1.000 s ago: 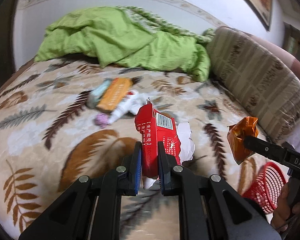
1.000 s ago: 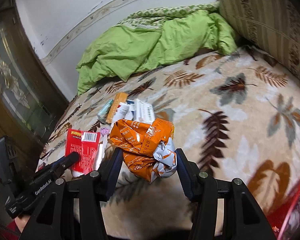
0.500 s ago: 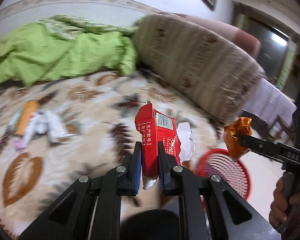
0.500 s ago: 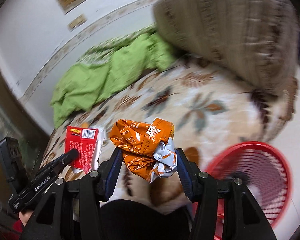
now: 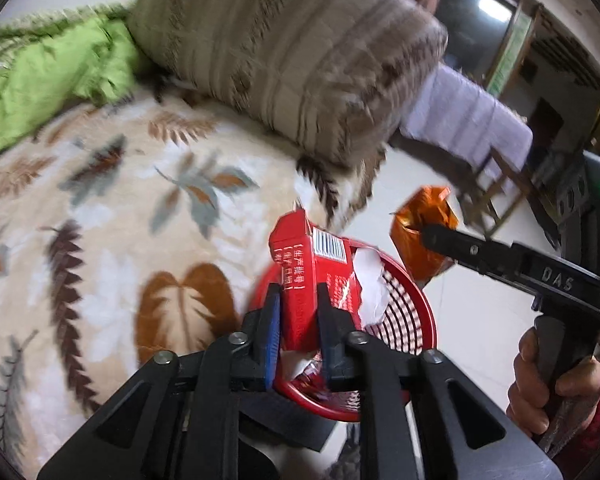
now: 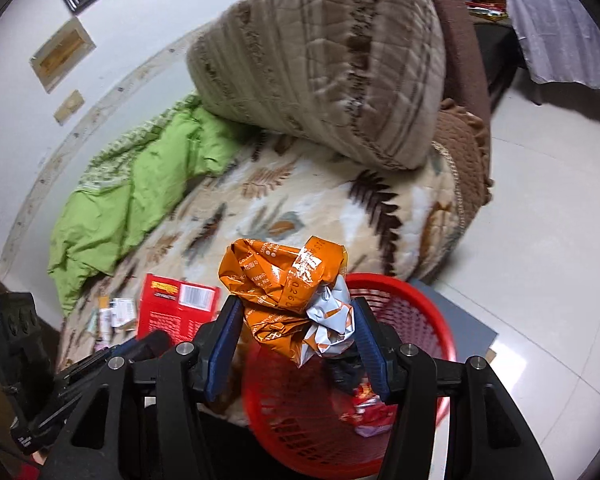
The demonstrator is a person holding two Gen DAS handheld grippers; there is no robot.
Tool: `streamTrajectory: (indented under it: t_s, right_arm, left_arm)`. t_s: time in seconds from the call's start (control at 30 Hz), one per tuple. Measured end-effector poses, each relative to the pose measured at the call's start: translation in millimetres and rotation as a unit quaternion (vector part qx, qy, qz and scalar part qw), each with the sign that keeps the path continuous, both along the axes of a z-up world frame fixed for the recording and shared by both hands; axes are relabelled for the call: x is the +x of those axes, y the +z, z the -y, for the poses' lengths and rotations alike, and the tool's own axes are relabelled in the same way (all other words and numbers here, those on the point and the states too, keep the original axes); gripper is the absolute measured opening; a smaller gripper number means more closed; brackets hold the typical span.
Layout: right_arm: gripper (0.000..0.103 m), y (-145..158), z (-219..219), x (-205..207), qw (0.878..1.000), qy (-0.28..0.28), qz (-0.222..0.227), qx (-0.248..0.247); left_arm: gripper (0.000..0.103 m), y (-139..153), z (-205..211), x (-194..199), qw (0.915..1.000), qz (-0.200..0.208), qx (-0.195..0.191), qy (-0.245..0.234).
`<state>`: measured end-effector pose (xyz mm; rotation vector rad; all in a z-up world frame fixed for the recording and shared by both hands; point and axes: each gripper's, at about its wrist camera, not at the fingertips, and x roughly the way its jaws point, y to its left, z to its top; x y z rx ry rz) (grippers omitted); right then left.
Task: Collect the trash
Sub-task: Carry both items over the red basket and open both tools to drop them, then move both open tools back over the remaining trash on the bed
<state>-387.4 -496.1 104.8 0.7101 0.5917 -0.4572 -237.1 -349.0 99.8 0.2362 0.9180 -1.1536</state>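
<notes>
My left gripper (image 5: 298, 316) is shut on a red carton (image 5: 312, 280) with torn white paper, held over the near rim of a red mesh basket (image 5: 414, 320) on the floor beside the bed. My right gripper (image 6: 292, 320) is shut on a crumpled orange wrapper (image 6: 280, 280), held above the same red basket (image 6: 416, 312), which holds some trash. The orange wrapper (image 5: 422, 236) and the right gripper show to the right in the left wrist view. The red carton (image 6: 172, 312) shows to the left in the right wrist view.
The bed has a leaf-patterned blanket (image 5: 112, 208), a green duvet (image 6: 140, 184) at the back and a large striped cushion (image 6: 340, 72). Several small packets (image 6: 114, 314) lie on the blanket far left. White tiled floor (image 6: 540, 220) lies to the right, with a chair and covered table (image 5: 472, 120) beyond.
Both grippers have swung right from over the bed to over the red basket at the bed's edge, each still holding its trash.
</notes>
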Motion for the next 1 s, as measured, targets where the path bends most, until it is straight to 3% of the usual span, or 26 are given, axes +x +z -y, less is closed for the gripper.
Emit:
streamTrajectory:
  t_s: [0.07,0.1,0.37,0.63,1.0]
  right_arm:
    - [0.062,-4,5,-1,1.000,-0.002,-0.002,0.010]
    - [0.064,-5,5,-2,1.000,-0.003,-0.003,0.009]
    - [0.067,-1,0,8,1.000,0.010,0.012,0.007]
    - [0.067,5,-49,71,0.994,0.109,0.023,0.004]
    - [0.067,5,-119,152,0.978,0.210,0.020,-0.004]
  left_arm:
    - [0.053,-4,1,1,0.9999,-0.014,0.002,0.007]
    - [0.054,-3,-1,1,0.9998,-0.014,-0.004,0.010]
    - [0.054,10,-31,11,0.9988,0.014,-0.015,0.045]
    - [0.055,22,-90,40,0.9917,0.033,-0.023,0.122]
    - [0.056,33,-199,86,0.9660,0.041,-0.034,0.253]
